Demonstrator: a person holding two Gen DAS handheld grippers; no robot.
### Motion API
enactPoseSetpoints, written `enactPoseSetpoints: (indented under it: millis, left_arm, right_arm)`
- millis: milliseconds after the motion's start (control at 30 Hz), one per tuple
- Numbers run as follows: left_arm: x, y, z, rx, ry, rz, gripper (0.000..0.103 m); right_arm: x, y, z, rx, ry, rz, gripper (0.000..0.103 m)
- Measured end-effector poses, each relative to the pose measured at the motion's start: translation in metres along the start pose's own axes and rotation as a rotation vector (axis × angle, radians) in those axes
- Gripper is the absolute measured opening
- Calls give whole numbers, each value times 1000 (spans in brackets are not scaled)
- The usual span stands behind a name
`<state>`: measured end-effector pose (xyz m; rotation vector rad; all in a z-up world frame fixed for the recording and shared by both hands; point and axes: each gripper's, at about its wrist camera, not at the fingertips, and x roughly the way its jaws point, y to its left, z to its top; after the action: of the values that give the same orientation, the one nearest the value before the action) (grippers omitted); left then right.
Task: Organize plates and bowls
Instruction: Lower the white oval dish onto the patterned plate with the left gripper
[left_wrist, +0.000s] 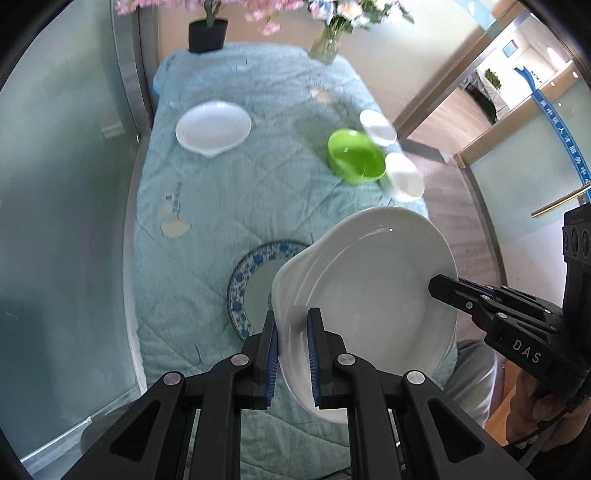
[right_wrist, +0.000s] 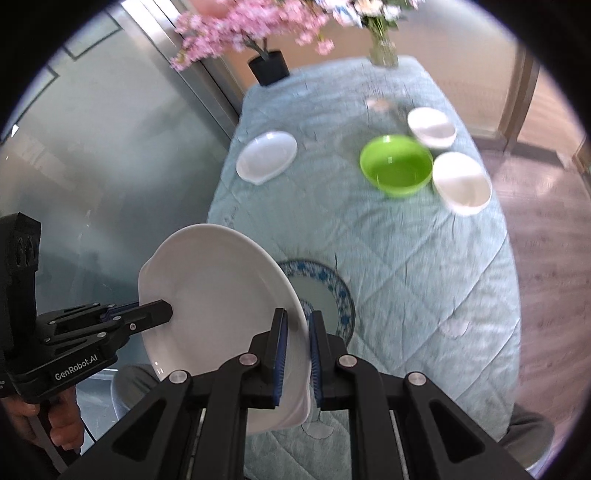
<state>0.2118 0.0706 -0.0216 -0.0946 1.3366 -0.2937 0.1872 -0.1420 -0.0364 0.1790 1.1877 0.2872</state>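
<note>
We note both tongs pinching opposite rims of the large white plate (left_wrist: 369, 295), tilted above the blue-rimmed plate (left_wrist: 255, 291) at the near table edge: left gripper (left_wrist: 291, 354), right gripper (right_wrist: 297, 354). Risk: uneven lowering could slip a rim or knock the plates together. Farther off, the right view shows the green bowl (right_wrist: 397, 166) unoccluded; the left view shows the right hand (left_wrist: 532, 410).
</note>
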Motion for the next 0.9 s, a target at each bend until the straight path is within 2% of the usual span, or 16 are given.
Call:
enactPoseSetpoints:
  millis: [267, 500, 900]
  left_arm:
    - [72, 31, -4, -29, 95, -5, 10]
    - [122, 56, 0, -73, 122, -18, 10]
    - [183, 74, 15, -102, 154, -28, 10]
  right_arm:
    - [62, -19, -14, 59, 76, -11, 12]
    - [111, -24, -14, 61, 126, -48, 12]
    - [161, -40, -3, 69, 164, -71, 12]
